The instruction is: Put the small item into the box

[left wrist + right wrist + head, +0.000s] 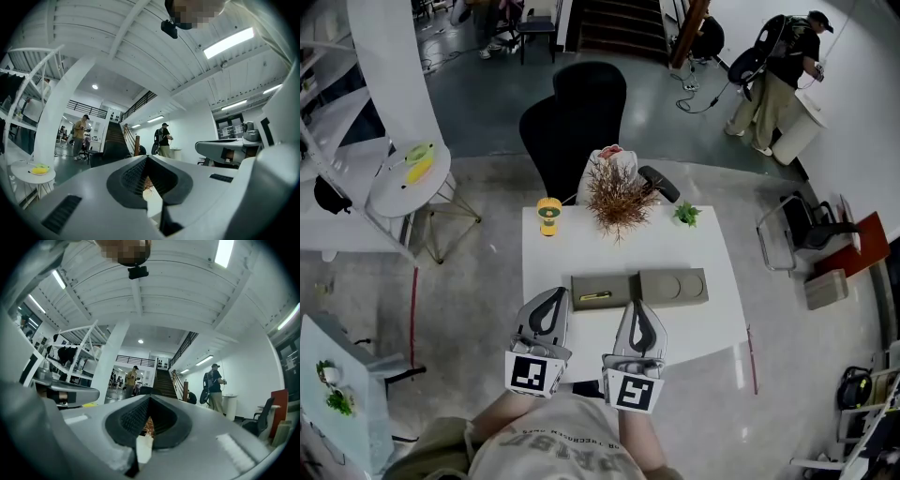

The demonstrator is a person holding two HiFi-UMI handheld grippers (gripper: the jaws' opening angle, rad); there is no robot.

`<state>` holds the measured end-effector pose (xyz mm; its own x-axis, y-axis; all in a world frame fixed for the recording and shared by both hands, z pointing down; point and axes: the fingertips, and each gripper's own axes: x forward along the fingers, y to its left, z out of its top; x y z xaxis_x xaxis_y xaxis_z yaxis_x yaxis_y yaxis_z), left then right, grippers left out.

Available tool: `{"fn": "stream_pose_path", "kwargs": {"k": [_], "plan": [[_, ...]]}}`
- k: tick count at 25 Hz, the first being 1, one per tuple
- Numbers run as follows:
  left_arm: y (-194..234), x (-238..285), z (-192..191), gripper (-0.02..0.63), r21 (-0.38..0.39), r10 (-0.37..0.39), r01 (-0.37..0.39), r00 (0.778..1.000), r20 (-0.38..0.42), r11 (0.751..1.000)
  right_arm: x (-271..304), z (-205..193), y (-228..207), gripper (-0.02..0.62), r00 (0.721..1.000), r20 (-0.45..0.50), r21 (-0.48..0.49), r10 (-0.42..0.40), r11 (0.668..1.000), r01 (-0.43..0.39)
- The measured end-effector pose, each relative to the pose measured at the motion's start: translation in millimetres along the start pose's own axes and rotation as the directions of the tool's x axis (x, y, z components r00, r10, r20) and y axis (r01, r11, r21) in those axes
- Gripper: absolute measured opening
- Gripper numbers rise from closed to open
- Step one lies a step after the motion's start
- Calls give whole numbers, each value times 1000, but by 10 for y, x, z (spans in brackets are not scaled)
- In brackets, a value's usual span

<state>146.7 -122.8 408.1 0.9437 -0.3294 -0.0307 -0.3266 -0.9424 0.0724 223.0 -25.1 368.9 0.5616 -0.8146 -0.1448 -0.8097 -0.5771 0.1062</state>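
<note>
Small item [594, 296]: slim gold bar, lying flat L-R inside the olive box [619, 292] at table centre. The lid [673, 287] touches the box at its 3 o'clock & has two round dents. L gripper [551, 298]: at the box's 8 o'clock, just beside its left end, tip aimed to 12, jaws closed w/ nothing btwn them. R gripper [635, 307]: at the box's 5 o'clock near the box/lid seam, same heading, also closed & empty. Both sit side by side over the table [712, 328]'s near edge. Bare white top lies L of the box & R of the lid. Far edge, L to R: yellow object [548, 215], dry twigs [618, 194], green plant [685, 215].
</note>
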Motion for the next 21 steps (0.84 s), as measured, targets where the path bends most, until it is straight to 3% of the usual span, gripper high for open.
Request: {"fn": "stream_pose_path", "kwargs": {"k": [16, 21], "plan": [[52, 30, 48, 9, -28, 24, -23, 999, 32, 999, 63, 66, 96, -2, 999, 22, 13, 27, 1000, -27], [40, 51, 97, 9, -77, 35, -30, 997, 62, 997, 66, 56, 100, -2, 999, 24, 10, 30, 999, -30]]}}
